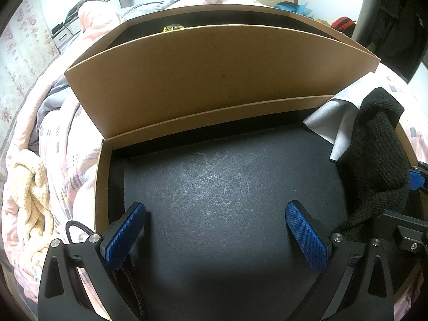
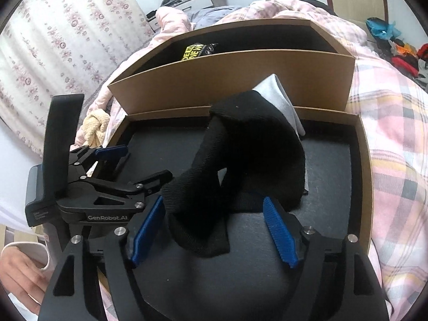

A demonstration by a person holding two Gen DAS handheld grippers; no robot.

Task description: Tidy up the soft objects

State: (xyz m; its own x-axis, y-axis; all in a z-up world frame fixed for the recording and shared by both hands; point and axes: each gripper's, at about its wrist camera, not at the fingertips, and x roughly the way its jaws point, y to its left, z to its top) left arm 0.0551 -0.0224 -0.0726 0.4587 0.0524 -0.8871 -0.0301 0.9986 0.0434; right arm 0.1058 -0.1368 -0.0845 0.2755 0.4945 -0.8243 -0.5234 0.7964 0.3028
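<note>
A shallow cardboard tray [image 1: 99, 176] with a black felt floor lies on the bed. A black knit cloth [image 2: 251, 155] lies crumpled in it, on top of a grey cloth [image 2: 278, 99]. In the left wrist view the black cloth [image 1: 374, 160] and grey cloth [image 1: 334, 117] sit at the tray's right side. My left gripper [image 1: 214, 235] is open and empty over the tray floor, and it also shows in the right wrist view [image 2: 133, 163]. My right gripper [image 2: 214, 230] is open, with a fold of the black cloth lying between its blue pads, which do not touch it.
A taller cardboard box [image 2: 240, 77] stands behind the tray, with a black item bearing a yellow label [image 2: 192, 50] inside. A cream knitted cloth [image 1: 29, 195] lies on the pink plaid quilt [image 2: 396, 160] left of the tray. A hand [image 2: 18, 272] holds the left gripper.
</note>
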